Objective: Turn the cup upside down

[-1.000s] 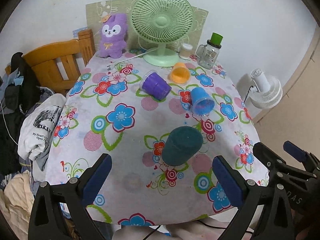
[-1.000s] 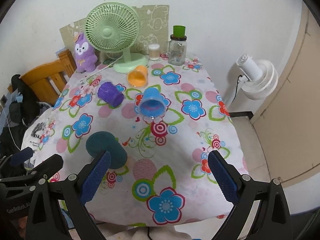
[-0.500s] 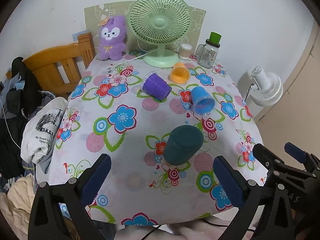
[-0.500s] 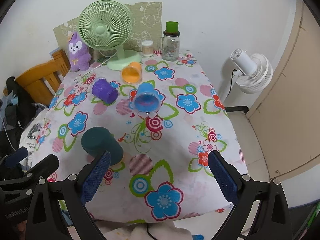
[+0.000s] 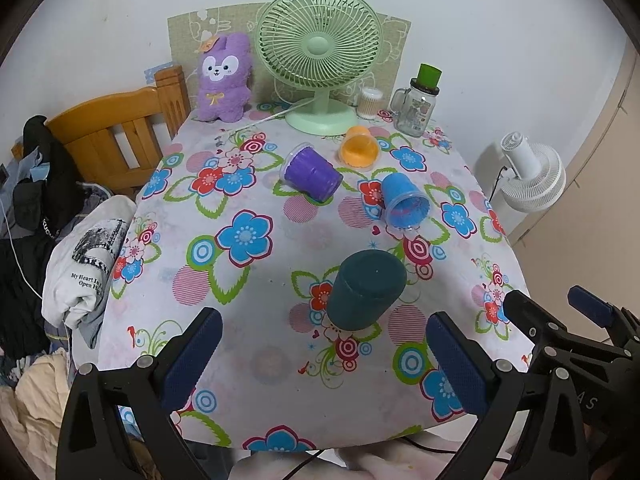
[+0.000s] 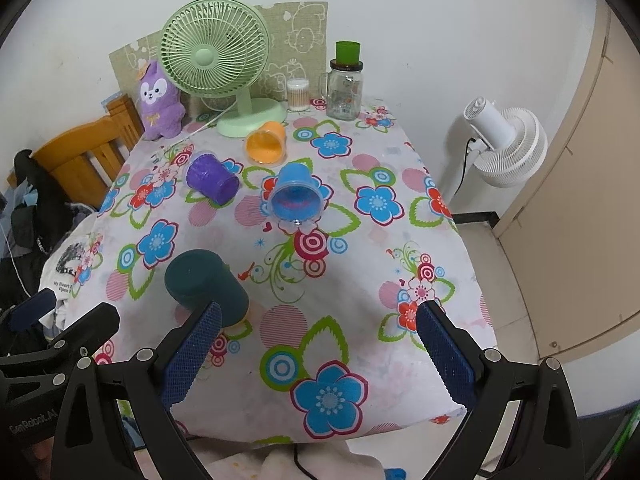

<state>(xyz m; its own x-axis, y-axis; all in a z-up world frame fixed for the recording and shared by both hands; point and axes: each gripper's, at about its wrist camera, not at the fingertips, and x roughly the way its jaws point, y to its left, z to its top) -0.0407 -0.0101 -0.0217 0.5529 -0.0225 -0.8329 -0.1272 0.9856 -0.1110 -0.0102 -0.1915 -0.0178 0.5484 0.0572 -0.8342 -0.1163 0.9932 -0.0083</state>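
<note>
A dark teal cup [image 5: 366,289] stands upside down on the floral tablecloth [image 5: 248,320], near the front; it also shows in the right wrist view [image 6: 206,288]. A blue cup [image 5: 404,205] [image 6: 297,196], a purple cup [image 5: 312,174] [image 6: 212,178] and an orange cup [image 5: 359,148] [image 6: 266,144] lie on their sides farther back. My left gripper [image 5: 324,362] is open and empty, just short of the teal cup. My right gripper [image 6: 318,354] is open and empty over the table's front edge, right of the teal cup.
A green desk fan [image 5: 318,56], a purple plush toy [image 5: 224,78], a glass jar with a green lid [image 5: 418,106] and a small swab jar [image 5: 368,102] stand at the back. A wooden chair [image 5: 116,132] with clothes stands left. A white floor fan [image 6: 504,140] stands right.
Both grippers have drawn back and risen slightly, so the table looks a little farther away. The cups have not moved. Both grippers stay open.
</note>
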